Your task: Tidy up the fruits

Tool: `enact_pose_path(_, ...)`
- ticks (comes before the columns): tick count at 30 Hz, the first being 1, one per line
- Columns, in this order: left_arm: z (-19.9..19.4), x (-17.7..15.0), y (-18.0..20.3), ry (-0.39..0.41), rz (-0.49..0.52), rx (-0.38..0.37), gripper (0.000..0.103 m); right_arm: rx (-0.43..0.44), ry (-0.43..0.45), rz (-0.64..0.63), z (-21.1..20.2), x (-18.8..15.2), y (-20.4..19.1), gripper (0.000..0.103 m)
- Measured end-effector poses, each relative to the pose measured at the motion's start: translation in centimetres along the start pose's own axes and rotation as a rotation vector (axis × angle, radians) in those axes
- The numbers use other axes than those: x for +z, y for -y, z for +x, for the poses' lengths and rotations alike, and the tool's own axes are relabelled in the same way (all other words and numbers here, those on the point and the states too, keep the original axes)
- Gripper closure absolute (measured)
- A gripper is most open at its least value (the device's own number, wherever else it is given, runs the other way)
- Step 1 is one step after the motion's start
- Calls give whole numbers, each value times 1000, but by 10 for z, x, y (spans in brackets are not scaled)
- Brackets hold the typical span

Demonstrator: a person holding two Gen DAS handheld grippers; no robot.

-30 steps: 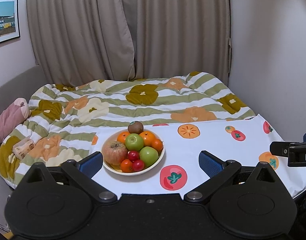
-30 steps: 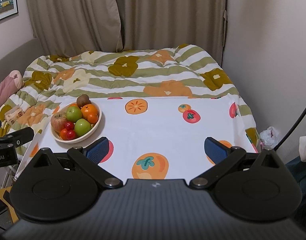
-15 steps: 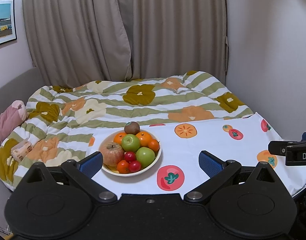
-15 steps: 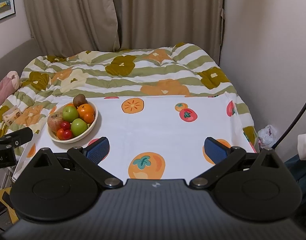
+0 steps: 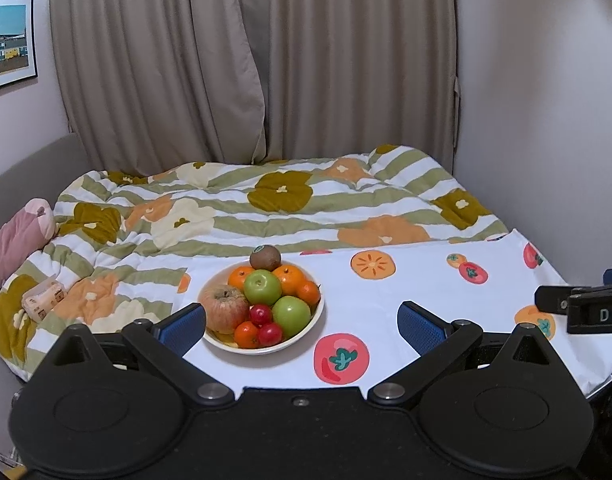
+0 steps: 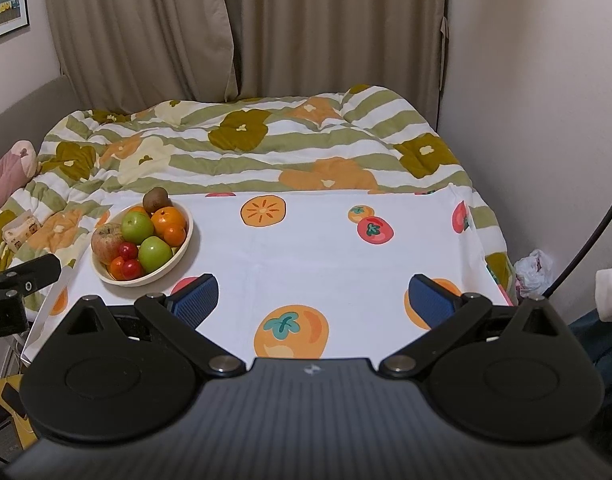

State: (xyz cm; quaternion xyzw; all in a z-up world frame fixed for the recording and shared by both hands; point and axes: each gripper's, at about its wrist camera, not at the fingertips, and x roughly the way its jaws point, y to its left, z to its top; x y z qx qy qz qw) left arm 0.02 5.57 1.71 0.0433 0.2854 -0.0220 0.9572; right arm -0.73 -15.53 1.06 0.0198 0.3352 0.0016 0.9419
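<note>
Left wrist view: all fruit lay heaped in the bowl [image 5: 311, 330] on the cloth-covered surface [image 5: 406, 292], none loose outside it — a scene fitting either fruit gathered or fruit awaiting sorting. Left tool [image 5: 302, 320] and right tool [image 6: 312, 294] hung spread apart, gripping nothing. Visible count — two green apples, one russet apple, one kiwi, four oranges, two small red fruits.

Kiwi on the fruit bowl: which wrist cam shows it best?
Left wrist view: the kiwi sits near frame centre atop the bowl, its green end facing the camera. The right wrist view shows it smaller and off to the left, at the bowl's far rim.
</note>
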Motion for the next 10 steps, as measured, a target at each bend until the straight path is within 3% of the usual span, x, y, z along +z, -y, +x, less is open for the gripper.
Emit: enact_pose_path(10,10,0,-4,-10,0,-20,0,-4,-21,-3,15,4,-6,0)
